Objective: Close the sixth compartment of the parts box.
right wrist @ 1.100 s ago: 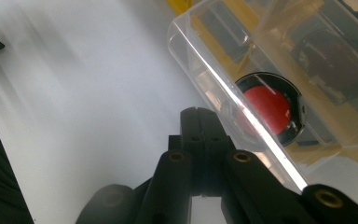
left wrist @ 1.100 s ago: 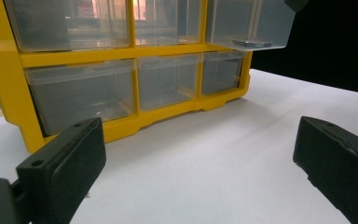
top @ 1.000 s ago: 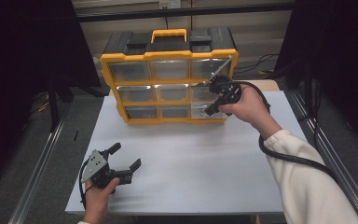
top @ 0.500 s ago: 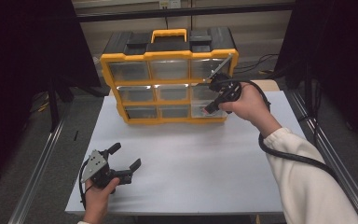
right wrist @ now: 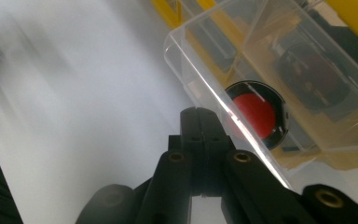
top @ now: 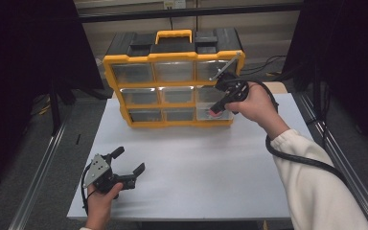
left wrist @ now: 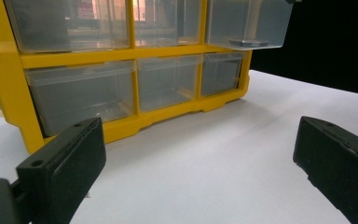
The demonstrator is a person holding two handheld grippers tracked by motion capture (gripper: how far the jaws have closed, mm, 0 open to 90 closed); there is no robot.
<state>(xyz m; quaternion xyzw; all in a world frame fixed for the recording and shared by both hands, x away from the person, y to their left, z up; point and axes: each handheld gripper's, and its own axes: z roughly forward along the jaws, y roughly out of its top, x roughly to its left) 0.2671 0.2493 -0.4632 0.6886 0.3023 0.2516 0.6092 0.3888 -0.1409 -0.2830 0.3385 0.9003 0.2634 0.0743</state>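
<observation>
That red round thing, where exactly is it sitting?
The red round thing lies inside the pulled-out clear drawer at the bottom right of the yellow organizer, just beyond the right gripper, whose jaws are shut at the drawer's front.

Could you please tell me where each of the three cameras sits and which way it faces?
High view: above the person's side, looking forward and down on the table; both forearms show.
Left gripper view: on the left hand-held gripper, low, facing the organiser; open jaws show.
Right gripper view: on the right hand-held gripper, at a pulled-out drawer holding a red disc; shut jaws show.
All share the organiser.
</observation>
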